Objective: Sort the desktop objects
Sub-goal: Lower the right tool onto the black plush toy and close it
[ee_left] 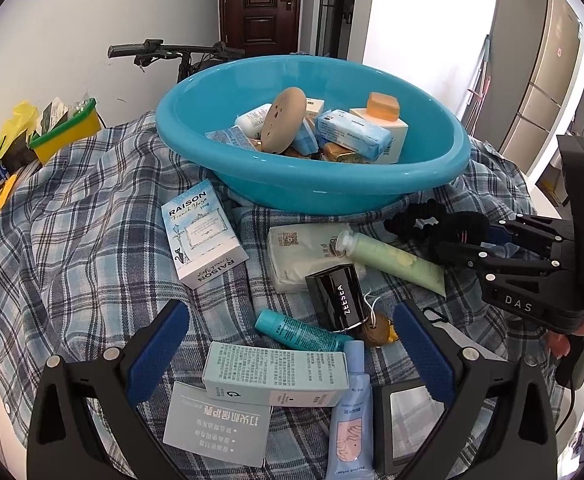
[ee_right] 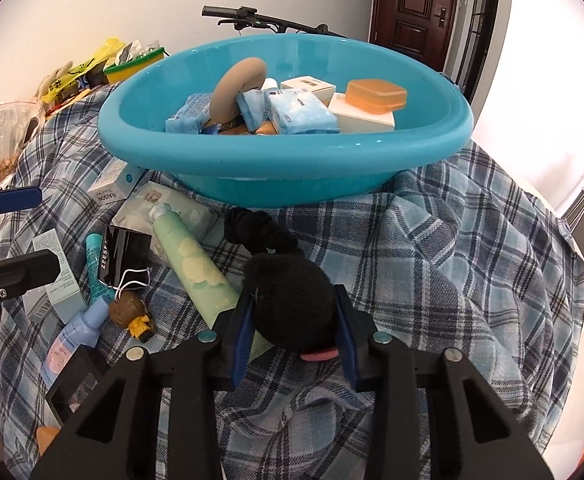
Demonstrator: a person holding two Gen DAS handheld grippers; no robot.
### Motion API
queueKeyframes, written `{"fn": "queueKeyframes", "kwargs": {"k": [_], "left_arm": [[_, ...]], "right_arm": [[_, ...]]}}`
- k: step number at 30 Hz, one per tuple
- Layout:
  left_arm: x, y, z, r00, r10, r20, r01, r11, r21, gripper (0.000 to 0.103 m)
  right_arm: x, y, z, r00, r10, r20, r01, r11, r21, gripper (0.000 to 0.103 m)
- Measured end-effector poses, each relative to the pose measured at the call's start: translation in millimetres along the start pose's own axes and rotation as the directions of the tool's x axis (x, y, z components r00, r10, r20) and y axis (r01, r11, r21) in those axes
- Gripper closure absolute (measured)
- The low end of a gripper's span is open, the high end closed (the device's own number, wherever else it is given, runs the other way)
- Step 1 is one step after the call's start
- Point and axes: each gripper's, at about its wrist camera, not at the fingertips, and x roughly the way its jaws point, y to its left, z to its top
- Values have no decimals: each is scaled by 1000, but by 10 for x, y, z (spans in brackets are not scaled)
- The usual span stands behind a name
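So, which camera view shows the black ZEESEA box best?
The left wrist view. There the black ZEESEA box stands in the middle, unobstructed, with its whole name readable. In the right wrist view the box sits far left, smaller and tilted, with the last letter of the name hidden.

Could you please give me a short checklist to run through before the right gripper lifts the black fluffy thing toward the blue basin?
1. Right gripper shut on the black scrunchie: ok.
2. Whether the scrunchie's far end would snag the green tube: cannot tell.
3. Blue basin has free room: ok.
4. Left gripper open, holding nothing: ok.
5. Left gripper clear of the way to the basin: ok.
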Motion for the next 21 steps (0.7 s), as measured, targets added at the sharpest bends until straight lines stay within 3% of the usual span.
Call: {"fn": "queueKeyframes", "kwargs": {"k": [6,11,16,18,21], "left_arm": [[-20,-17,-2,999,16,36,-16,1000,-2,0],[-102,-59,-1,993,47,112,-48,999,6,0],[-277,-104,-1,968,87,233,-94,995,19,1],[-345,-139,0,957,102,273,-116,993,37,10],[-436,-164,9,946,88,311,-105,994,39,11]], "right_arm": [[-134,1,-3,998,-18,55,16,1000,27,70],[-343,45,-36,992,-31,125,23,998,61,70],[-604,168,-97,971,-62,232,49,997,61,70],[-693,204,-99,964,-51,260,36,997,62,70],[-826,282,-91,949,-49,312,35,998,52,70]]}}
